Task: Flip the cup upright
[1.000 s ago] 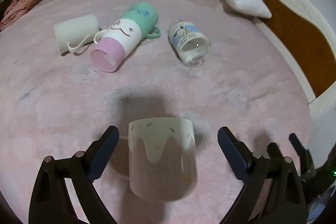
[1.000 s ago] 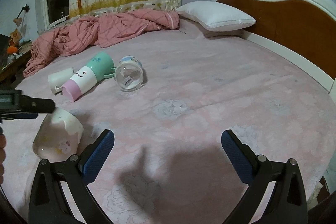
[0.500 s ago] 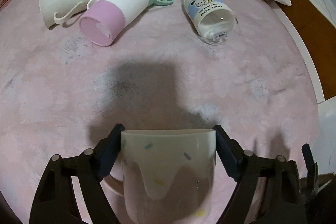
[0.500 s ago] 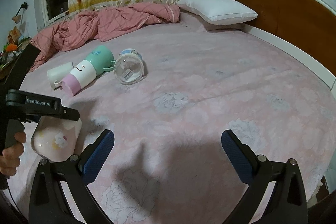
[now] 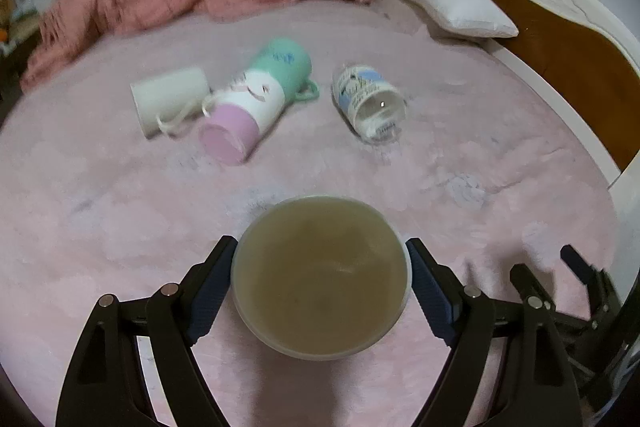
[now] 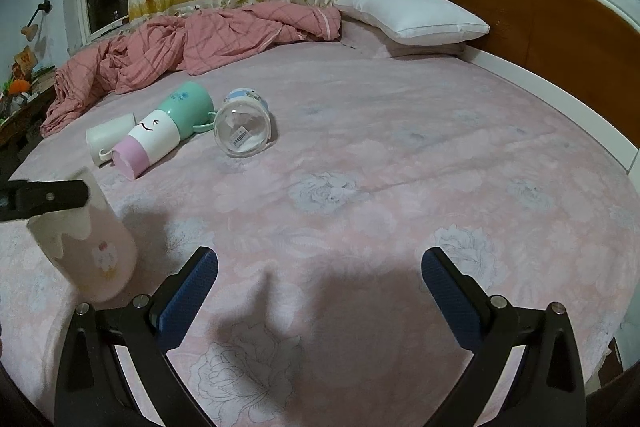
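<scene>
My left gripper (image 5: 320, 281) is shut on a cream-and-pink cup (image 5: 320, 277), its open mouth facing the camera. In the right wrist view the same cup (image 6: 86, 247) is held tilted just above the pink bed sheet (image 6: 360, 147), rim up and to the left, with a left gripper finger (image 6: 44, 199) across it. My right gripper (image 6: 320, 287) is open and empty over the sheet, to the right of the cup.
Three more cups lie on their sides farther back: a white mug (image 5: 168, 99), a green, white and pink tumbler (image 5: 256, 103) and a clear glass with a blue label (image 5: 368, 103). A pink blanket (image 6: 192, 43), white pillow (image 6: 412, 15) and wooden headboard (image 6: 560, 27) border the bed.
My left gripper closed on the cup, lifted it off the sheet and turned it so that its mouth now faces the camera. The right gripper has barely moved.
</scene>
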Demonstrator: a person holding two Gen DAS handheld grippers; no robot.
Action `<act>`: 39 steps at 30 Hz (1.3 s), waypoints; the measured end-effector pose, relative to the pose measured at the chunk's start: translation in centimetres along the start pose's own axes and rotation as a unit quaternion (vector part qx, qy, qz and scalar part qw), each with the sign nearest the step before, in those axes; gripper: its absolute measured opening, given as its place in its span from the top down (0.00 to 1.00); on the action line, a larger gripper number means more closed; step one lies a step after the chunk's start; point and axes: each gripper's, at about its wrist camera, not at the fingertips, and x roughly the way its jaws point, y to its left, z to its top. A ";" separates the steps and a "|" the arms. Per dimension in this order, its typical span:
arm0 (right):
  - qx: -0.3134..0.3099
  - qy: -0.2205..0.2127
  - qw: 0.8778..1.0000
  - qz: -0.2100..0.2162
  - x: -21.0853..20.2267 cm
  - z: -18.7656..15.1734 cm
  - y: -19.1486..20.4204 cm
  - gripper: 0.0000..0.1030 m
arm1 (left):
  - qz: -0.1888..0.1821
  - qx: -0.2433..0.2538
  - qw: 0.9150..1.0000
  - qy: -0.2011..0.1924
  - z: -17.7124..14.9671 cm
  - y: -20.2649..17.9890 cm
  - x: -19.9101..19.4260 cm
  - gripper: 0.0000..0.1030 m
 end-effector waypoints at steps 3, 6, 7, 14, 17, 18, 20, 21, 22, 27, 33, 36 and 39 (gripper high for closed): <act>-0.004 0.000 1.000 -0.003 0.1 -0.1 0.1 0.00 | 0.016 0.020 0.999 -0.024 -0.4 -0.3 -0.6 0.20; -0.007 0.001 1.000 -0.006 0.2 -0.2 0.2 0.00 | 0.020 0.029 0.998 -0.059 -1.0 -0.3 -0.9 0.20; -0.007 0.001 1.000 -0.006 0.2 -0.2 0.2 0.00 | 0.016 0.029 0.997 -0.069 -1.2 -0.2 -1.1 0.20; -0.008 0.001 1.000 -0.007 0.2 -0.3 0.3 0.00 | -0.020 0.015 0.996 -0.084 -2.5 0.3 0.2 0.20; -0.007 0.001 1.000 -0.006 0.2 -0.3 0.3 0.00 | -0.015 0.022 0.996 -0.083 -3.0 0.0 0.8 0.20; -0.007 0.001 1.000 -0.006 0.3 -0.3 0.3 0.00 | -0.015 0.023 0.996 -0.084 -3.2 -0.1 0.9 0.20; -0.007 0.002 1.000 -0.005 0.2 -0.3 0.3 0.00 | -0.018 0.026 0.995 -0.092 -3.3 -0.1 0.7 0.20; -0.008 0.001 1.000 -0.006 0.2 -0.3 0.3 0.00 | -0.022 0.026 0.995 -0.098 -3.4 -0.1 0.4 0.18; -0.008 0.001 1.000 -0.005 0.2 -0.3 0.3 0.00 | -0.023 0.028 0.994 -0.105 -3.5 -0.2 0.2 0.14; -0.012 0.001 1.000 -0.004 0.3 -0.5 0.4 0.00 | -0.005 0.039 0.988 -0.150 -3.3 -0.4 -1.7 0.03; -0.016 -0.010 1.000 0.002 -0.1 -0.5 0.5 0.00 | 0.004 0.022 0.981 -0.194 -3.4 0.7 -4.7 0.00; -0.021 -0.015 1.000 0.007 -0.4 -0.5 0.8 0.00 | 0.017 0.022 0.977 -0.212 -4.0 1.6 -6.2 0.00; -0.024 -0.014 1.000 0.014 -0.5 -0.6 1.0 0.00 | 0.028 0.018 0.974 -0.224 -4.9 2.7 -7.5 0.00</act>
